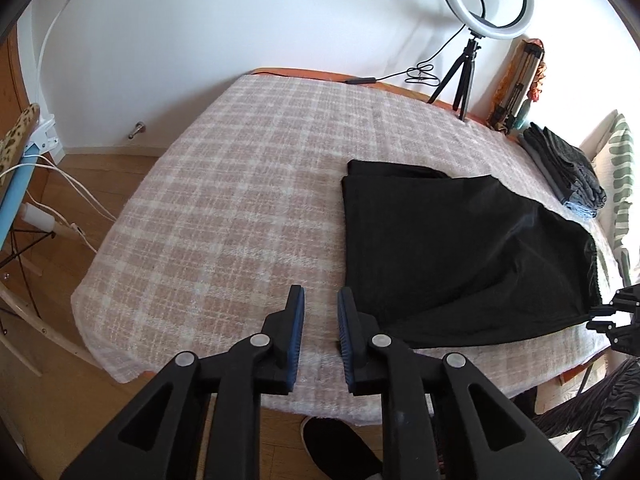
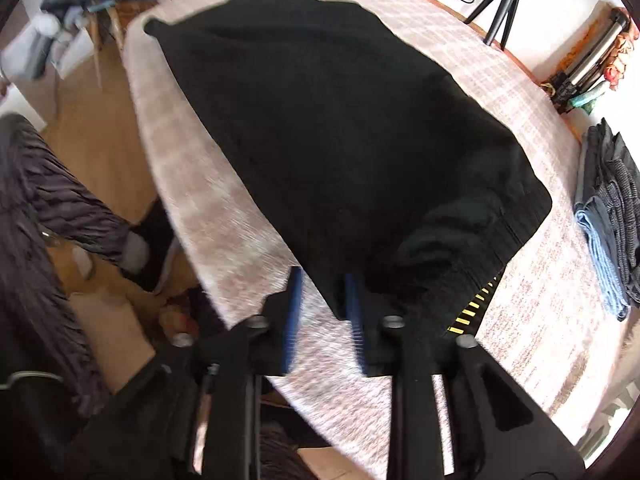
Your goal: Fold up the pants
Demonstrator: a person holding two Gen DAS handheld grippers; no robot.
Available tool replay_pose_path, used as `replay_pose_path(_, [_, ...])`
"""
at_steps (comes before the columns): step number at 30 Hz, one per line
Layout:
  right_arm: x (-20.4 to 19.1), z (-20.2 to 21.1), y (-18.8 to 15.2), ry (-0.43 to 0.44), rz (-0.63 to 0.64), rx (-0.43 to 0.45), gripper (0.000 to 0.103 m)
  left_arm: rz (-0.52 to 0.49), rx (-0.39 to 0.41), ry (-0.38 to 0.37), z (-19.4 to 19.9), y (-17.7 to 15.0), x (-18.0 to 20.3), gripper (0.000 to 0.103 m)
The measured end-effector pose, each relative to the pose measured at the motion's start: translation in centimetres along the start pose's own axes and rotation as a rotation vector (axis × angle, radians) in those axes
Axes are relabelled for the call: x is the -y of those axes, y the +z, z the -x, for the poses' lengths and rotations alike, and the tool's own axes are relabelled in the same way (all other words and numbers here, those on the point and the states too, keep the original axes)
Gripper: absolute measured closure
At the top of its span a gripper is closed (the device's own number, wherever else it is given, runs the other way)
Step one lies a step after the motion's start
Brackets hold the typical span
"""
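Black pants (image 1: 452, 248) lie folded lengthwise on the checked pink-and-white cloth of the table (image 1: 240, 200). They also fill the middle of the right wrist view (image 2: 340, 132), with the waistband nearest the camera. My left gripper (image 1: 321, 300) is open and empty, above the cloth just left of the pants' near edge. My right gripper (image 2: 326, 284) is open at the near corner of the pants, one finger over the fabric; the view is blurred. The right gripper also shows at the right edge of the left wrist view (image 1: 618, 316).
A stack of folded grey and blue clothes (image 1: 568, 168) sits at the table's far right, also seen in the right wrist view (image 2: 608, 208). A ring light on a tripod (image 1: 480, 12) stands at the back edge. The person's legs and shoe (image 2: 132, 240) are beside the table. A chair and cables (image 1: 40, 208) are on the left.
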State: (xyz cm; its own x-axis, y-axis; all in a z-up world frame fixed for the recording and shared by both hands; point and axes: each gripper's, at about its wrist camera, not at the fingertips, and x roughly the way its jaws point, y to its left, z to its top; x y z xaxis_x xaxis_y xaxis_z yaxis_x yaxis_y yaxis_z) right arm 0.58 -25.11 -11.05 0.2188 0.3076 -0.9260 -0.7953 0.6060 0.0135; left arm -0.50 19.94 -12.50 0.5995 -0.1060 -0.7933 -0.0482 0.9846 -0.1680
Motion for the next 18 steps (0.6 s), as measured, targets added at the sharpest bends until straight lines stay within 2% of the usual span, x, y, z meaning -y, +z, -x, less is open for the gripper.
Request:
replay_pose_path(4, [1.1,3.1,4.4,0.073,-0.027,0.105,0.065,-0.049,-0.011,-0.079,-0.7,0.4,3.1,0.089])
replay_pose_path(8, [1.8,3.3,11.2,0.112,0.002,0.154,0.065,-0.091,-0.055,-0.139,-2.1,0.2,6.2,0.089])
replay_pose_path(10, [1.6,2.3,14.8,0.125,0.038,0.166,0.065,-0.107,-0.075,-0.151,-2.8,-0.2,7.1,0.089])
replay_pose_path(12, [1.3,0.6,18.7,0.184,0.052,0.161,0.065,-0.105,-0.098,-0.157,-3.2,-0.7,7.4,0.089])
replay_pose_path(15, [-0.2,-2.2,23.9,0.219,0.081,0.164,0.065,-0.111,-0.132,-0.137,-3.6,-1.7,7.5,0.089])
replay_pose_path(18, [-1.4,-6.5,28.7,0.303,0.094,0.133,0.058,-0.07,-0.144,-0.147,-3.6,-2.4,6.5,0.089])
